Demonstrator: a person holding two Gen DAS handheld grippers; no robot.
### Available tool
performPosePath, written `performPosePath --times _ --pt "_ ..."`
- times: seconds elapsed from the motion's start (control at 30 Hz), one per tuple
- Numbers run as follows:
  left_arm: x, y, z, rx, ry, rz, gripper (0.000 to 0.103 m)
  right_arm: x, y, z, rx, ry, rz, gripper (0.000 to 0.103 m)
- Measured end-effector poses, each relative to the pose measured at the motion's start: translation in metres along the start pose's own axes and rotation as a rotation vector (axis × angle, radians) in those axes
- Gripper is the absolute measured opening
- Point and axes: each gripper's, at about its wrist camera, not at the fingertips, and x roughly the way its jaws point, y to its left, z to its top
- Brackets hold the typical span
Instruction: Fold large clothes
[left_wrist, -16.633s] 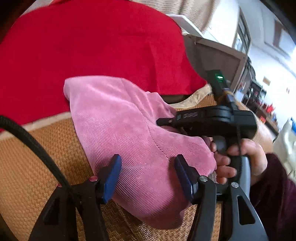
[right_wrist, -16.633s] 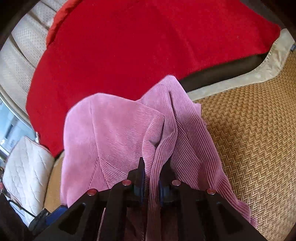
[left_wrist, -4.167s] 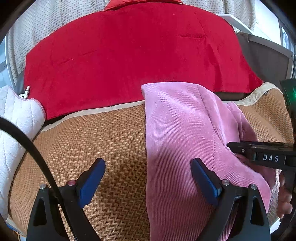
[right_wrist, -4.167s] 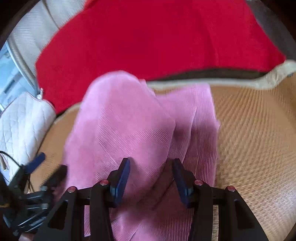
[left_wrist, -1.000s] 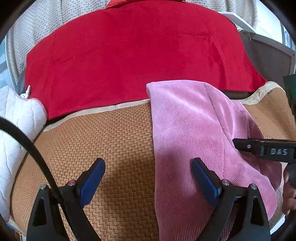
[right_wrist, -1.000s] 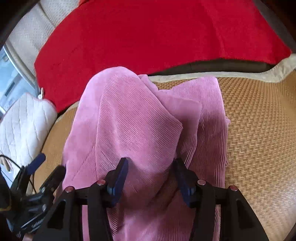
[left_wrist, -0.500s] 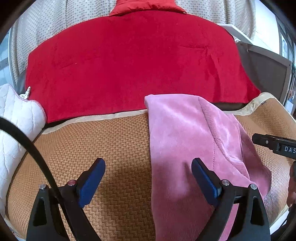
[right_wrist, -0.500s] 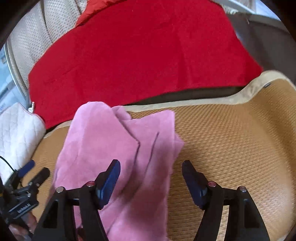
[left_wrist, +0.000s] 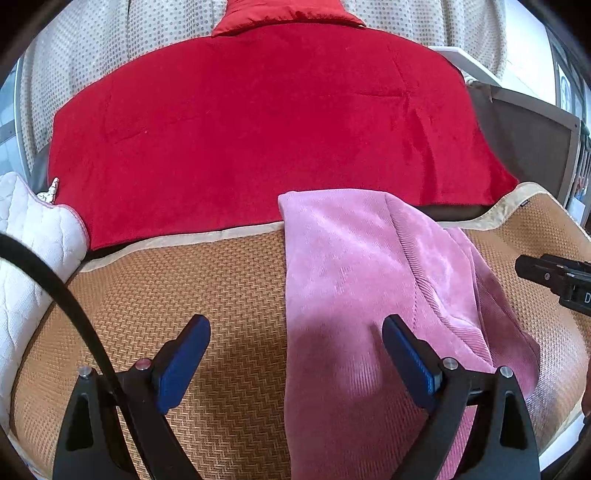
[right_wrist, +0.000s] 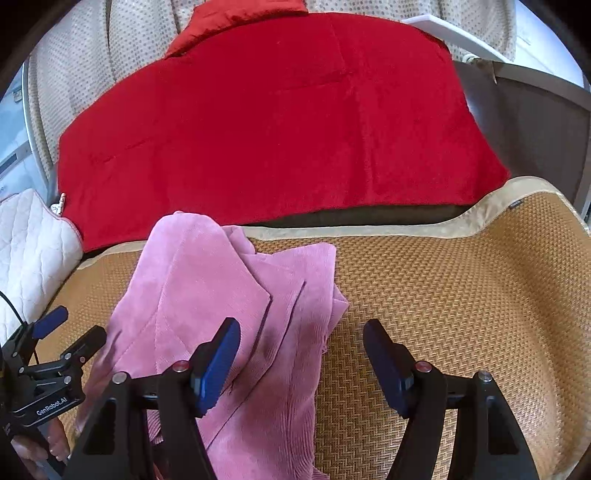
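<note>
Readable text: we see "GenRobot.AI" in white on the body of the left gripper (right_wrist: 68, 328), visible from the right wrist view. In the left wrist view the right gripper's body (left_wrist: 554, 277) enters from the right edge with a white "D" on it; rest of that label is cut off.

Pink corduroy garment (left_wrist: 369, 295) lies folded in several layers on the woven tan mat (left_wrist: 207, 295). Its far end reaches the mat's beige back border; its near end runs to the mat's front edge, out of frame.

Left gripper (left_wrist: 295, 354): jaws spread wide, nothing held. The garment's left edge runs between the fingers; the right pad sits over the fabric, the left pad over bare mat. We can't tell if the pad touches cloth.

Right gripper (right_wrist: 301, 362): jaws apart, nothing between the pads. The left finger is over the garment's right edge, the right finger over bare mat.

Around: red plush blanket (right_wrist: 277, 122) draped behind the mat, red cushion corner at the top. White quilted pillow (left_wrist: 26, 251) at the mat's left edge. Dotted beige fabric (left_wrist: 92, 48) behind it all. Black cable (left_wrist: 62, 295) crosses the lower left of the left wrist view. Part of a hand (right_wrist: 44, 439) grips the left gripper's handle. Dark panel (right_wrist: 535, 133) off the right back corner.
</note>
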Motion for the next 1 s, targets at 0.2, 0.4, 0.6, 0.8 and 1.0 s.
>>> performPosePath --times 0.2,0.4,0.6,0.8,1.0 --pt "0.001 -0.004 0.001 0.006 0.001 -0.004 0.094 -0.003 -0.001 0.001 -0.002 -0.025 -0.025 0.073" --pt "0.005 -0.003 0.002 0.007 0.002 -0.006 0.094 -0.009 0.003 0.001 -0.018 -0.054 -0.056 0.073" --pt "0.002 -0.003 0.002 0.003 0.004 -0.013 0.094 -0.011 0.006 0.0 -0.029 -0.066 -0.066 0.073" --pt "0.001 -0.003 0.001 0.002 0.005 -0.022 0.094 -0.013 0.008 -0.001 -0.038 -0.077 -0.08 0.073" --pt "0.001 -0.004 0.002 0.0 0.005 -0.028 0.094 -0.018 0.014 -0.002 -0.069 -0.104 -0.126 0.073"
